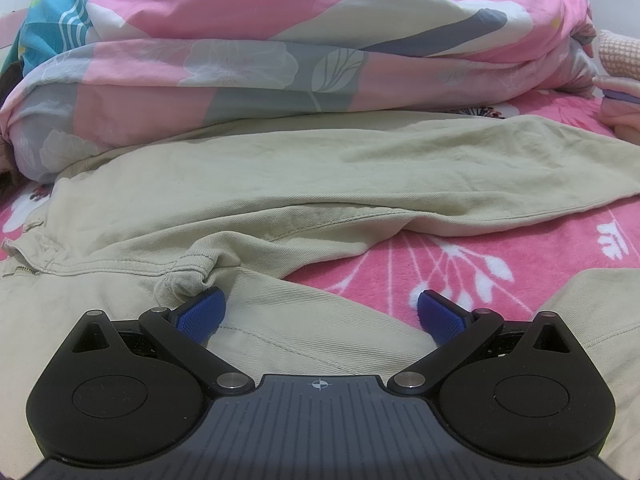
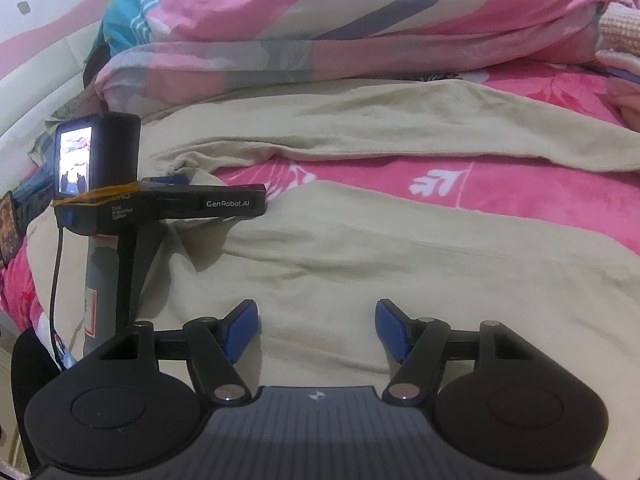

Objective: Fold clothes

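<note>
Trousers (image 1: 280, 184) in pale beige twill are lying spread across the pink flowered blanket (image 1: 460, 264) that is covering the bed, and every other place here is being given relative to them. One leg is stretching away toward the right in both views, while the other leg (image 2: 360, 264) is running nearer the cameras, with a wedge of the blanket showing between the two. At the crotch, where the seams are bunching into a small puckered knot, the left gripper (image 1: 320, 312) is hovering just above the cloth with its jaws standing wide apart; its left blue pad (image 1: 200, 312) is sitting right beside that knot of fabric and seems to be touching it, while the other pad is hanging over the blanket next to the nearer leg, gripping nothing. The right gripper (image 2: 316, 330) is poised over the broad flat part of the nearer leg, its jaws likewise parted, with only smooth cloth lying beneath and nothing pinched between the pads. In the right wrist view the left gripper's body (image 2: 160, 204), carrying a small camera with a lit screen (image 2: 96, 152), is standing at the trousers' upper end. Behind the trousers, a folded quilt (image 1: 280, 40) in pink, grey, white and teal is piling up against their far edge.
</note>
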A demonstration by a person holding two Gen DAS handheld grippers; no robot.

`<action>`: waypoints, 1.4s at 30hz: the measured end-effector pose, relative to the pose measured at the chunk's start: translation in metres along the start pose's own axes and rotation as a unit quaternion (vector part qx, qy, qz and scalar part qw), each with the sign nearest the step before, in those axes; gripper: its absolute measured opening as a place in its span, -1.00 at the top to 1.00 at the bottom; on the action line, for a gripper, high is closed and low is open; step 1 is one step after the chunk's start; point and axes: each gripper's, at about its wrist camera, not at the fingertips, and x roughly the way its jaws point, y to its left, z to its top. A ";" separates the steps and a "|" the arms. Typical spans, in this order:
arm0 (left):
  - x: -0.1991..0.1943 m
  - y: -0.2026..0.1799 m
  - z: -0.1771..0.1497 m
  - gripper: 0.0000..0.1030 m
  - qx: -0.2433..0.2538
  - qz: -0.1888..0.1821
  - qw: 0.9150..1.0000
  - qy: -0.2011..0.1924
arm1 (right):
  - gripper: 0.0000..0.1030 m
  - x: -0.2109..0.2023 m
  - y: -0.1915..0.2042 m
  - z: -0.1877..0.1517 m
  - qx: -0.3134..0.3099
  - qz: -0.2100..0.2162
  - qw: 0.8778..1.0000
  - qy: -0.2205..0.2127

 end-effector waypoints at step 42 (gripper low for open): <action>0.000 0.000 0.000 -1.00 0.001 0.001 1.000 0.000 | -0.40 -0.043 0.009 0.000 0.027 -0.030 0.996 -0.080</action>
